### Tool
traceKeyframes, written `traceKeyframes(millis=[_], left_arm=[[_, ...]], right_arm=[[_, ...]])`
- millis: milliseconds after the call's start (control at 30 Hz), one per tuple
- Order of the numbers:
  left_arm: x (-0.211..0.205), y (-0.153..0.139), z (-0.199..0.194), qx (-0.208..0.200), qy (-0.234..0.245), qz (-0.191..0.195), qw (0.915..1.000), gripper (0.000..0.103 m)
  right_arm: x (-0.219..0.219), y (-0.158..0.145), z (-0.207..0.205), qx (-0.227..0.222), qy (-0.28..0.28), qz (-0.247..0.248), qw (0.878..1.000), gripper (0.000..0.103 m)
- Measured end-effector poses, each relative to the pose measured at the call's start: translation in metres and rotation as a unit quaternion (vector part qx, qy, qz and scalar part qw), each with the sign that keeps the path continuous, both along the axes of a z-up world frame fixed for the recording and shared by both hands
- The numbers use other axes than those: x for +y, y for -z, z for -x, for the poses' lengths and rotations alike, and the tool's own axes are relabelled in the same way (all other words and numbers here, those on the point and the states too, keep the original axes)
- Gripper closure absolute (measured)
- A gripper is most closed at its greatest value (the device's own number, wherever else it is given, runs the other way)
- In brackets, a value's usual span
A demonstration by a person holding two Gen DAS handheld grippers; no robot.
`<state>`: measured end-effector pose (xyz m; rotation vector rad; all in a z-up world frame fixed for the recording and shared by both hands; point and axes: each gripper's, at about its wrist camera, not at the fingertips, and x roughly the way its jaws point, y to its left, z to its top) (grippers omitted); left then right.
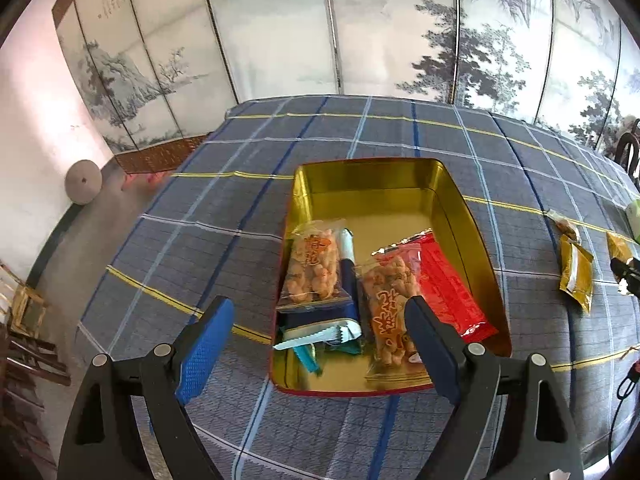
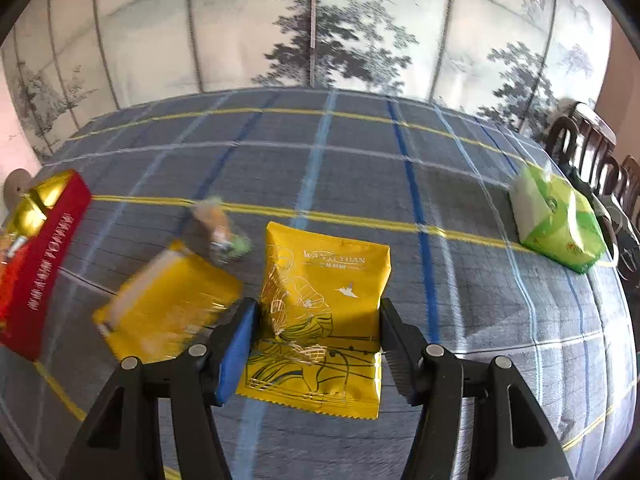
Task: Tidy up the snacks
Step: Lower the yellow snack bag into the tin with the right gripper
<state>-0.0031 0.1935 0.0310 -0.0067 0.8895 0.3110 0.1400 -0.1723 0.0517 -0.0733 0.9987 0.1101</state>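
A gold-lined tin point(image 1: 472, 216) with red outer walls sits on the checked tablecloth and holds two clear packets of orange snacks point(image 1: 314, 264), a red packet point(image 1: 452, 292) and blue and teal wrappers. My left gripper point(image 1: 320, 320) hangs open and empty over the tin's near end. My right gripper point(image 2: 316, 316) is shut on a yellow snack packet point(image 2: 320, 320), held sharp against the blurred table. A second yellow packet point(image 2: 168, 304) and a small clear snack packet point(image 2: 220, 232) lie on the cloth to its left. The tin's red side point(image 2: 44, 264) shows at far left.
A green and white tissue pack point(image 2: 556, 220) lies at the table's right edge, with dark wooden chairs point(image 2: 592, 144) behind it. A painted folding screen point(image 1: 320, 28) stands behind the table. Yellow packets point(image 1: 576, 276) also show right of the tin in the left wrist view.
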Motion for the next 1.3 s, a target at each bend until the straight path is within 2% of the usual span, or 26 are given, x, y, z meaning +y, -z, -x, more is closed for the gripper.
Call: traceKeyframes(millis=[200, 533, 833, 1300], left_arm=[[0.011, -0.002, 0.009, -0.007, -0.019, 0.009, 0.9998, 0.017], [0.041, 0.000, 0.027, -0.008, -0.062, 0.025, 0.9977, 0.016], [0.070, 0.005, 0.047, -0.002, -0.097, 0.030, 0.9948, 0.016], [0.106, 0.009, 0.070, 0.002, -0.136, 0.035, 0.9901, 0.016]], right_arm=[[0.047, -0.027, 0.011, -0.016, -0.048, -0.023, 0.998, 0.042], [0.141, -0.046, 0.028, -0.018, -0.139, -0.051, 0.989, 0.042], [0.214, -0.048, 0.042, -0.014, -0.207, -0.055, 0.977, 0.042], [0.275, -0.034, 0.057, 0.007, -0.250, -0.043, 0.967, 0.042]])
